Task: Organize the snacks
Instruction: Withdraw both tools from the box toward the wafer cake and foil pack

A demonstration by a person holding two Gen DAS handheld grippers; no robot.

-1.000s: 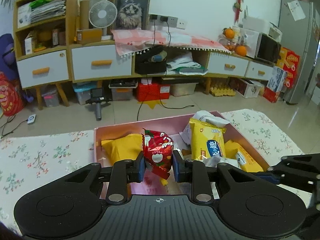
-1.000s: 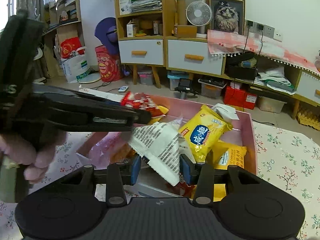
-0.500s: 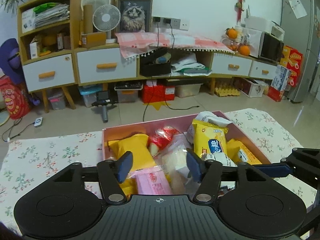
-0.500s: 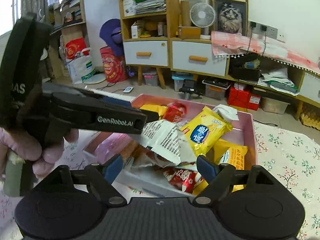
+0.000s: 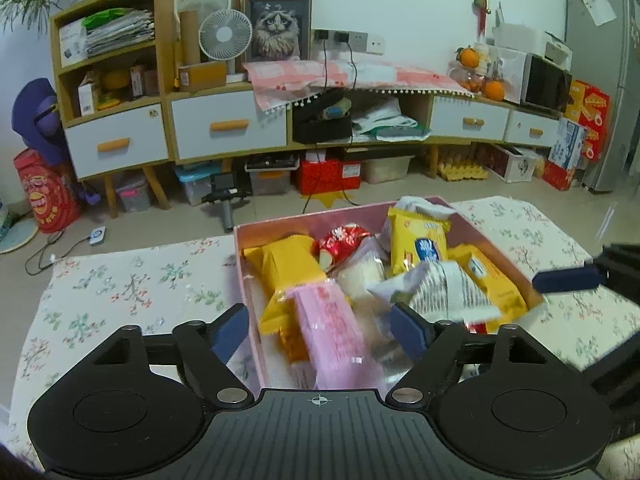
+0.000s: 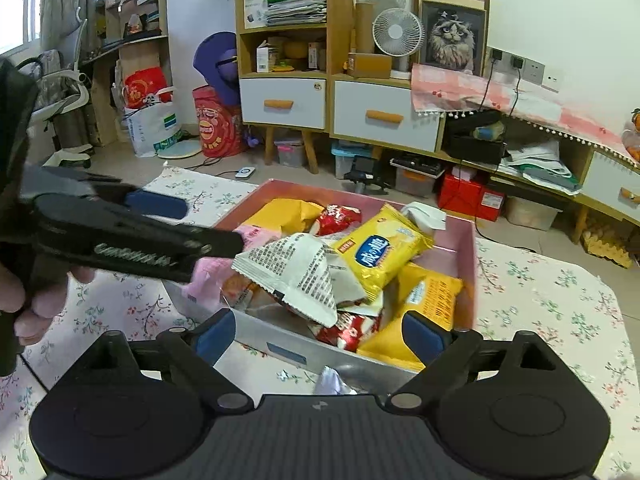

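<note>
Nearest to each camera, both claws stand wide and hold nothing: the left claw (image 5: 320, 330) hangs over the near end of the pink rectangular cardboard box (image 5: 466, 216), and the right claw (image 6: 316, 334) is just in front of the box's near wall. The box sits on a table covered with a white flowered cloth (image 5: 120, 284), and the snacks are all inside it. Under the left claw lies a pink translucent plastic packet (image 5: 334, 330), partly over a plain yellow foil pouch (image 5: 286, 266). Beside them, a white crinkled bag with black printed text (image 6: 298, 270) rests loosely on top of the pile, tilted, with a red wrapper (image 6: 346, 330) below it. Farther in there is a yellow packet with a blue oval label (image 6: 378, 248), which leans against its neighbours, and a small red shiny packet (image 5: 340, 240) near the far wall. No snack is visible on the cloth, so the filling seems almost done. To finish well, I would press the raised white bag gently flat with an open claw rather than grip it, because thin film slips and crushes easily, and keep the two claws apart so they do not collide over the box.
</note>
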